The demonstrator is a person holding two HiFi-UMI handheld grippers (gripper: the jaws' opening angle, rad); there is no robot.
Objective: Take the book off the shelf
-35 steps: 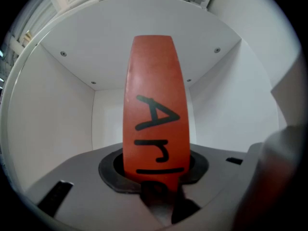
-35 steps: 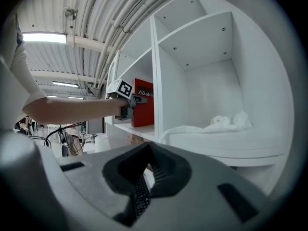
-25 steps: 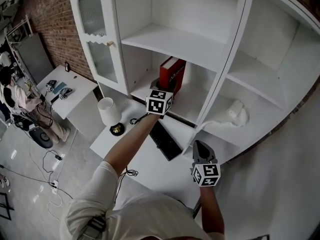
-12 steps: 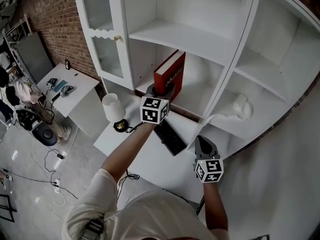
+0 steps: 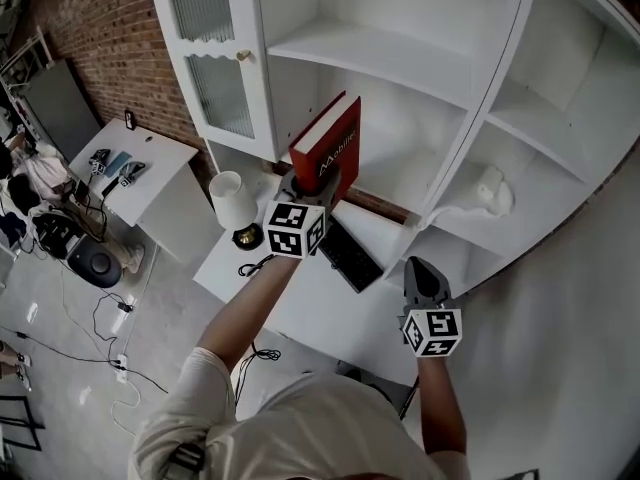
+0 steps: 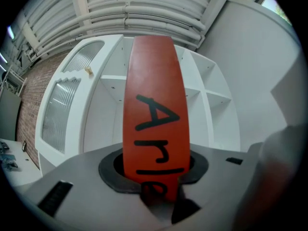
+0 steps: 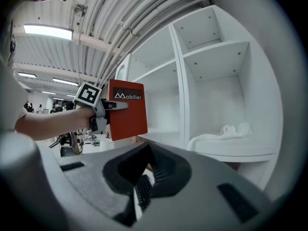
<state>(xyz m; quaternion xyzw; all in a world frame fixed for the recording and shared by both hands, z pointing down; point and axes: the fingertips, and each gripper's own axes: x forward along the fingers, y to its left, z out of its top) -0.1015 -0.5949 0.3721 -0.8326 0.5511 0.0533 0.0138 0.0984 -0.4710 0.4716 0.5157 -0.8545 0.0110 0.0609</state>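
The red book (image 5: pixel 325 153) with "Mobilier" on its cover stands upright in the air in front of the white shelf unit (image 5: pixel 400 60), above the desk's back edge. My left gripper (image 5: pixel 310 183) is shut on its lower end. In the left gripper view the book's red spine (image 6: pixel 154 114) rises from between the jaws (image 6: pixel 156 177). The right gripper view shows the book (image 7: pixel 127 112) and the left gripper (image 7: pixel 103 107) from the side. My right gripper (image 5: pixel 420 264) hangs lower right, near the desk's corner, jaws shut with nothing in them (image 7: pixel 144 150).
A black keyboard (image 5: pixel 350 253) lies on the white desk (image 5: pixel 300 308) under the book. A white lamp (image 5: pixel 233 203) stands at the desk's left end. A white cloth (image 5: pixel 495 193) lies in the right-hand compartment. A glass cabinet door (image 5: pixel 215 38) is to the left.
The left gripper has drawn the book out of the lower compartment towards me; it now hangs clear of the shelf over the desk. The right gripper drifted slightly to the right.
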